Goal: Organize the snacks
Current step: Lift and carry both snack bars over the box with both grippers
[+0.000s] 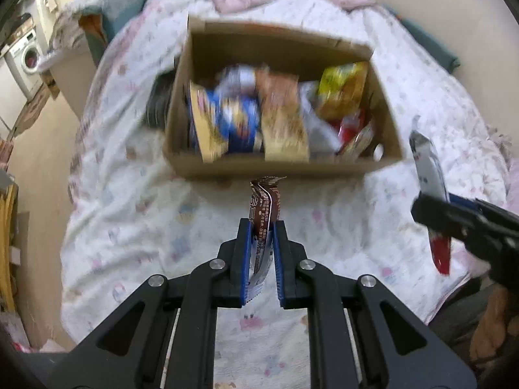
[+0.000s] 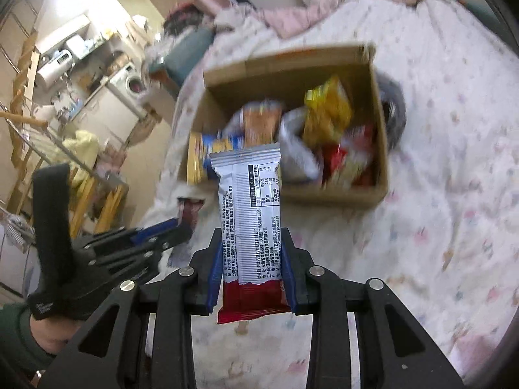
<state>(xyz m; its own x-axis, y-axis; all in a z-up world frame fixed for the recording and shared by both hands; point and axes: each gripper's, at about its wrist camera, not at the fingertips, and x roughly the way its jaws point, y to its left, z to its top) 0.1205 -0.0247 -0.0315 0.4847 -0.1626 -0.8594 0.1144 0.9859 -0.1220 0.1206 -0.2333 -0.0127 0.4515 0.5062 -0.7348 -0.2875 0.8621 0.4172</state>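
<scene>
A brown snack bar (image 1: 264,201) stands edge-on between the blue pads of my left gripper (image 1: 262,223), which is shut on it just in front of the cardboard box (image 1: 279,168). The box sits on the bed and holds several snack packets. My right gripper (image 2: 249,235) is shut on a white and red snack bar (image 2: 249,201), held above the bed in front of the box (image 2: 324,194). In the left wrist view, the right gripper (image 1: 425,210) and its bar (image 1: 428,168) are at the right. In the right wrist view, the left gripper (image 2: 183,227) and its brown bar (image 2: 191,210) are at the left.
The bed has a white flowered cover (image 1: 129,194) with pink pillows at its far end. A dark grey object (image 1: 159,103) lies against the box's side. A washing machine (image 2: 129,84) and a wooden drying rack (image 2: 26,123) stand off to the left. A person's hand (image 2: 48,324) holds the left gripper.
</scene>
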